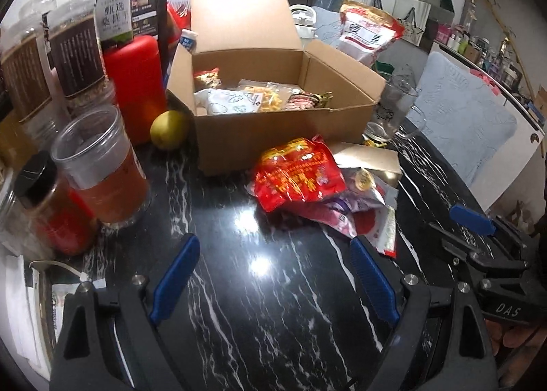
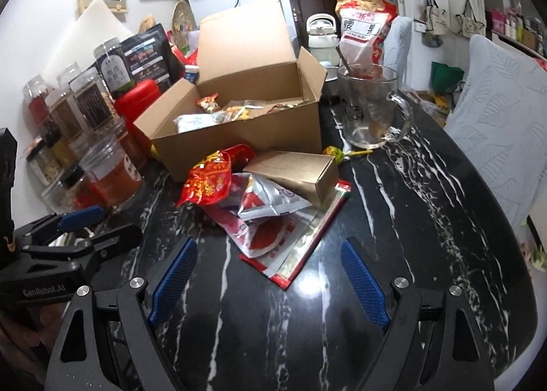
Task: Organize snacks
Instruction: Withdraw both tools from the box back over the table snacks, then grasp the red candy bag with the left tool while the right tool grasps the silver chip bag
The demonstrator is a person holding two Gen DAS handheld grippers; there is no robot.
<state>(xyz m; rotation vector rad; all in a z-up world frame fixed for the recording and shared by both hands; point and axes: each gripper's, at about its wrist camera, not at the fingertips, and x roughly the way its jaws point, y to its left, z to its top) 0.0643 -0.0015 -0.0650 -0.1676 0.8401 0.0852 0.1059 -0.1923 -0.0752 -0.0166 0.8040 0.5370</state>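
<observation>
1. We hold the left gripper [image 1: 275, 274] and the right gripper [image 2: 268, 274] low over the black marble table [image 2: 410, 220], both spread wide and empty.
2. At twelve o'clock ahead of us, a red snack bag [image 1: 297, 173] tops the loose packets [image 2: 270, 216], touching a small gold box [image 2: 301, 175].
3. Beyond, at twelve o'clock, the open cardboard box [image 1: 273, 127] holds several snacks.
4. At nine o'clock stand jars [image 1: 99, 165]; at two o'clock, a glass mug [image 2: 371, 110].

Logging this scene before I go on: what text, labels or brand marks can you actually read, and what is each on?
"DAS": right gripper body, seen in the left wrist view.
"GenRobot.AI": left gripper body, seen in the right wrist view.
Tall upright snack bag: large Chinese characters, not clearly legible.
Red snack packet, dark-labelled jar, black pouch: print too blurred.
</observation>
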